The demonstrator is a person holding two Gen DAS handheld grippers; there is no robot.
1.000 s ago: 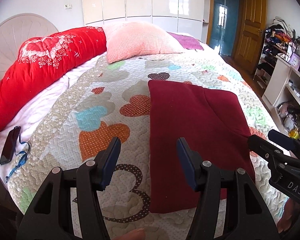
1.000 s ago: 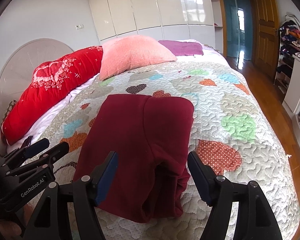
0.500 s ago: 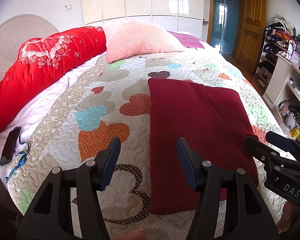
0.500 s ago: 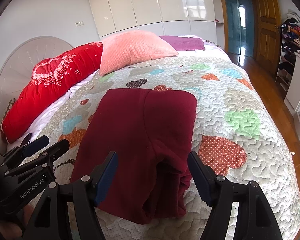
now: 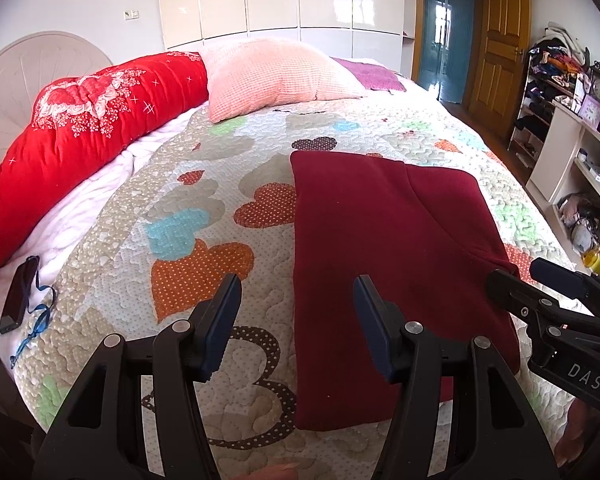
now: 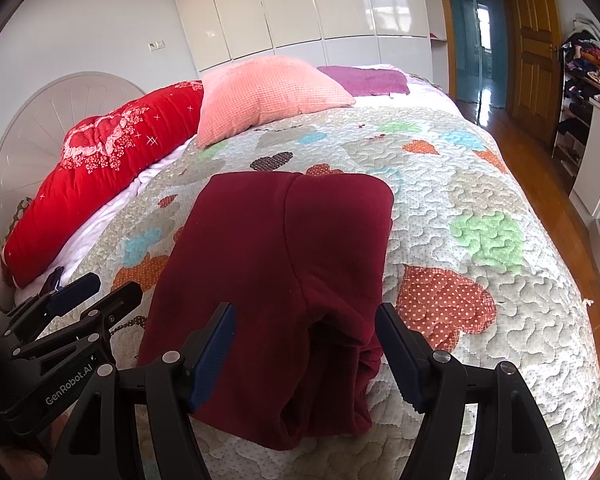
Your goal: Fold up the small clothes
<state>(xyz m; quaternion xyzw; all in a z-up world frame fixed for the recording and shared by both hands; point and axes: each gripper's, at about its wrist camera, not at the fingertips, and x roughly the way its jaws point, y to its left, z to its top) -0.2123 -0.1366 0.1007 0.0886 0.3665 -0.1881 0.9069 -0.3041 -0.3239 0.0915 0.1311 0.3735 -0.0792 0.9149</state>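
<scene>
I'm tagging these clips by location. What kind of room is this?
A home bedroom, most likely. A bed with a heart-patterned quilt and a pink pillow fills the view, glossy white wardrobe doors stand behind it, and the folded maroon garment lies on the quilt.

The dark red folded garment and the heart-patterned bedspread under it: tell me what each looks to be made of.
Dark red folded garment: looks like thick, soft knit, perhaps fleece or sweatshirt cotton; matte, with rounded, bulky fold edges and no sheen.
Heart-patterned bedspread: looks like quilted cotton-type fabric; puffy wavy stitching across it, printed dotted hearts, matte finish. The exact fibre of either cannot be told.
</scene>
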